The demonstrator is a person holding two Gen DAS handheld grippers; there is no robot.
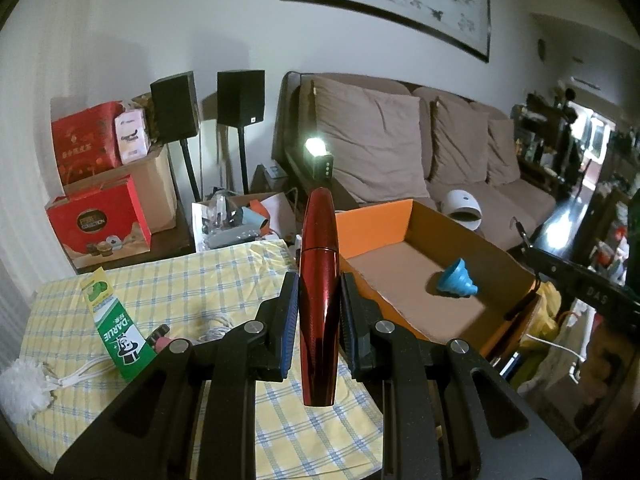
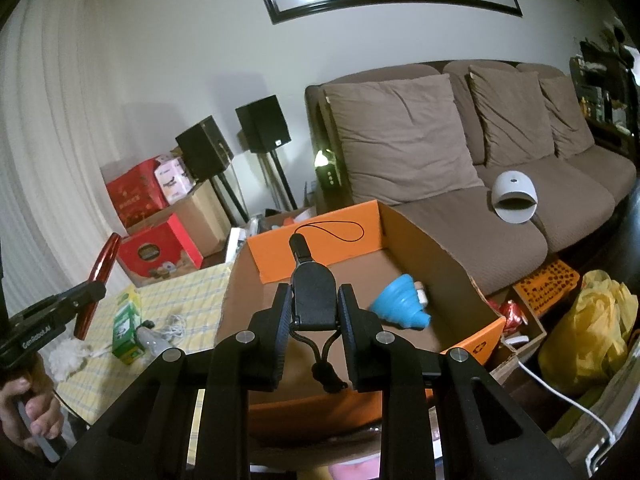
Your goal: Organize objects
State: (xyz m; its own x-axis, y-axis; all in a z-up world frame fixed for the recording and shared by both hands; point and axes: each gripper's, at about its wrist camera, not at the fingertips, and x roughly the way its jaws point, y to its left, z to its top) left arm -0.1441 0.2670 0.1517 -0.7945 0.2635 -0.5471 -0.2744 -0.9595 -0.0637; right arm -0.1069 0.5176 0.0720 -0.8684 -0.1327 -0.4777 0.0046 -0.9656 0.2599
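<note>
My left gripper (image 1: 319, 304) is shut on a glossy red tube (image 1: 319, 292), held upright above the yellow checked tablecloth (image 1: 224, 280), just left of the orange cardboard box (image 1: 376, 224). The tube also shows in the right wrist view (image 2: 96, 284). My right gripper (image 2: 314, 304) is shut on a small black device with a cord loop (image 2: 314, 292), held over the orange box (image 2: 316, 244). A blue collapsible funnel (image 1: 456, 280) lies inside the box and shows in the right wrist view too (image 2: 400, 306).
On the tablecloth lie a green Darlie toothpaste box (image 1: 118, 328), a white cable (image 1: 218, 326), a white fluffy ball (image 1: 24, 390) and a pink item (image 1: 160, 338). A brown sofa (image 2: 460, 152) stands behind the box. Red gift boxes (image 1: 100, 220) and speakers (image 1: 240, 98) stand at back left.
</note>
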